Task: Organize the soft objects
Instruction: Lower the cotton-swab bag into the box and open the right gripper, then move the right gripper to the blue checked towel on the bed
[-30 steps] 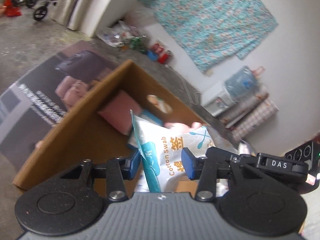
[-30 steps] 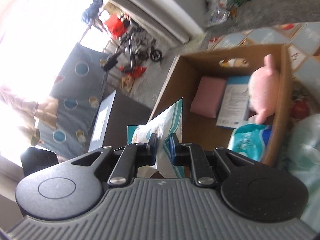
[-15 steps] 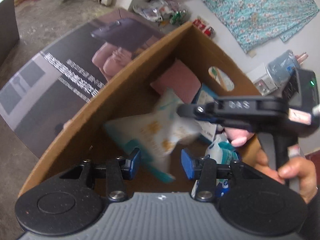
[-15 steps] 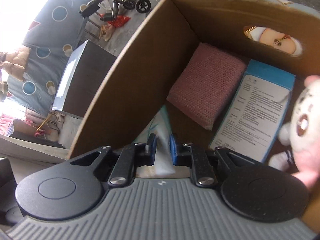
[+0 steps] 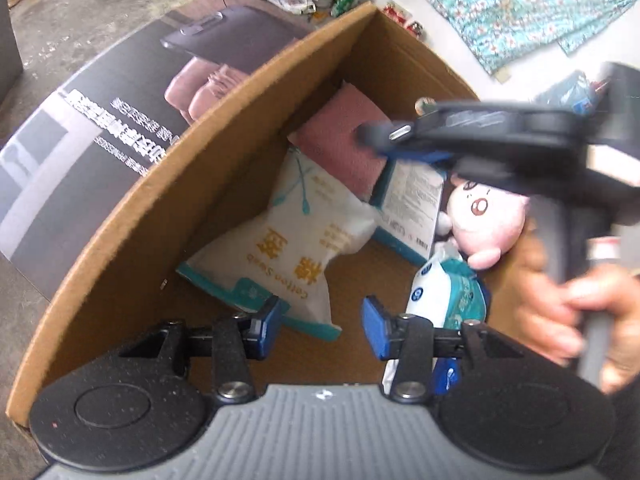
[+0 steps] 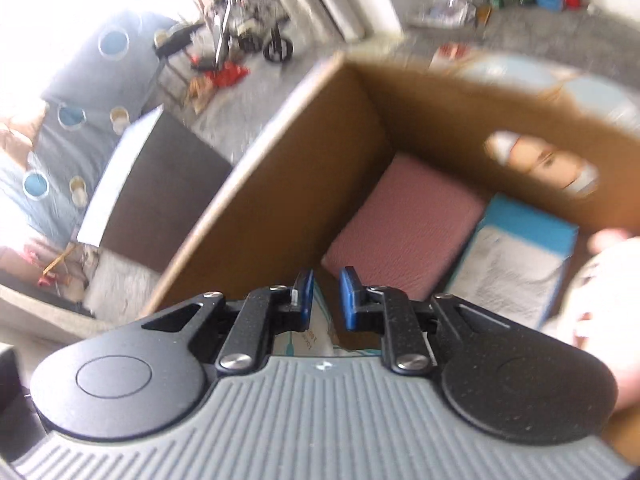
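Note:
A white and teal cotton swab bag [image 5: 292,248] lies flat on the floor of the cardboard box [image 5: 200,168], touching no pad. My left gripper [image 5: 320,320] hangs open over the bag's near corner, nothing between its fingers. My right gripper [image 5: 380,140], held by a hand [image 5: 580,312], hovers above the folded pink cloth [image 5: 344,136]. In the right wrist view its jaws [image 6: 326,296] stand a narrow gap apart with nothing in them; the bag [image 6: 316,332] shows just below. The pink cloth [image 6: 404,232] lies in the box's far corner.
Also in the box are a blue and white pack [image 5: 412,208], a pink plush toy [image 5: 488,216] and a teal tissue pack [image 5: 448,296]. The box stands on a printed poster [image 5: 120,120]. A dark case [image 6: 152,184] stands beyond the box's left wall [image 6: 280,184].
The right gripper has let go of the cotton swab bag, which now lies flat in the box. Both grippers have come down over the box; the right one has drawn back a little.

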The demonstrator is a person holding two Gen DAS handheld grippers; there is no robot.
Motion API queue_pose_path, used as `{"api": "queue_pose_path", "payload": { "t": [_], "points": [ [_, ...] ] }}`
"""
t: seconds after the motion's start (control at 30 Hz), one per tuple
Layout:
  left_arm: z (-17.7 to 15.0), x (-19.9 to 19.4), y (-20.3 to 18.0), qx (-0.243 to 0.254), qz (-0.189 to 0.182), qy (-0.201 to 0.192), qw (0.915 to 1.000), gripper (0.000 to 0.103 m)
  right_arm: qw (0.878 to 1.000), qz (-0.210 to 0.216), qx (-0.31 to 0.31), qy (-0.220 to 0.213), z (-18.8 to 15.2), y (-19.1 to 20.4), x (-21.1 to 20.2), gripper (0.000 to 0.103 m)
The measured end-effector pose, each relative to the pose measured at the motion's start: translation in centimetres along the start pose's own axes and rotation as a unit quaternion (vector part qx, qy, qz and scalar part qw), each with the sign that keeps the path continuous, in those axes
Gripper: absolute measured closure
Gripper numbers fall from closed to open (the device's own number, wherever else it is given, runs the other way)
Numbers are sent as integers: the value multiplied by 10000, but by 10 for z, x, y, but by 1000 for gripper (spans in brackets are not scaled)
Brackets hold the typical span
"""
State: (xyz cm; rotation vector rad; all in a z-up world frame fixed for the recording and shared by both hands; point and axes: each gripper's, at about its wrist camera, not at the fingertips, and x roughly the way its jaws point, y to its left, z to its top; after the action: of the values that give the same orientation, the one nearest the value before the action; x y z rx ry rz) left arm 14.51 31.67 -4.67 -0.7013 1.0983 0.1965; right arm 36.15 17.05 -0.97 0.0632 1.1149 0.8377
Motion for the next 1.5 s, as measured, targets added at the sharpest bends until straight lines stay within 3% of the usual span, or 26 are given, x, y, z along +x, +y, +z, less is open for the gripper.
{"api": "queue_pose_path", "payload": {
  "t": [0.17,0.3,0.43,0.53,0.63,0.73,0.9,1.03,1.13,1.3,1.4,1.5],
  "points": [
    [5,20,-5,-139,-233,547,9981,58,9976,-235,-84,-641,-15,0,-84,88],
    [10,33,-13,-62,-22,561,9984,58,9934,-116,-85,-1139,-48,-14,-156,87],
    [19,40,-17,-81,120,382,9992,58,9886,-140,65,-1495,-84,-27,-203,87],
    [20,36,-20,-74,192,272,9994,56,9863,-155,239,-1627,-114,-37,-220,86],
    [15,25,-23,-18,81,181,9998,37,9849,-176,347,-1684,-139,-41,-224,78],
    [9,8,-29,75,83,-13,9999,27,9839,-189,451,-1718,-157,-43,-223,71],
    [-9,-34,-47,215,-119,-632,9977,24,9794,-361,461,-1930,-178,-41,-240,69],
    [-36,-63,-88,742,-341,-1153,9900,21,9687,-811,300,-2327,-202,-47,-288,60],
    [-61,-66,-135,1336,-656,-1219,9813,21,9578,-1292,232,-2557,-222,-60,-328,55],
    [-108,-41,-226,2503,-1275,-881,9557,21,9406,-2067,506,-2645,-258,-105,-383,54],
    [-136,-13,-277,2910,-1576,-490,9424,21,9361,-2344,843,-2482,-277,-146,-400,54],
    [-158,21,-320,3027,-1715,-74,9375,22,9330,-2543,1161,-2266,-289,-188,-407,54]
  ]
}}
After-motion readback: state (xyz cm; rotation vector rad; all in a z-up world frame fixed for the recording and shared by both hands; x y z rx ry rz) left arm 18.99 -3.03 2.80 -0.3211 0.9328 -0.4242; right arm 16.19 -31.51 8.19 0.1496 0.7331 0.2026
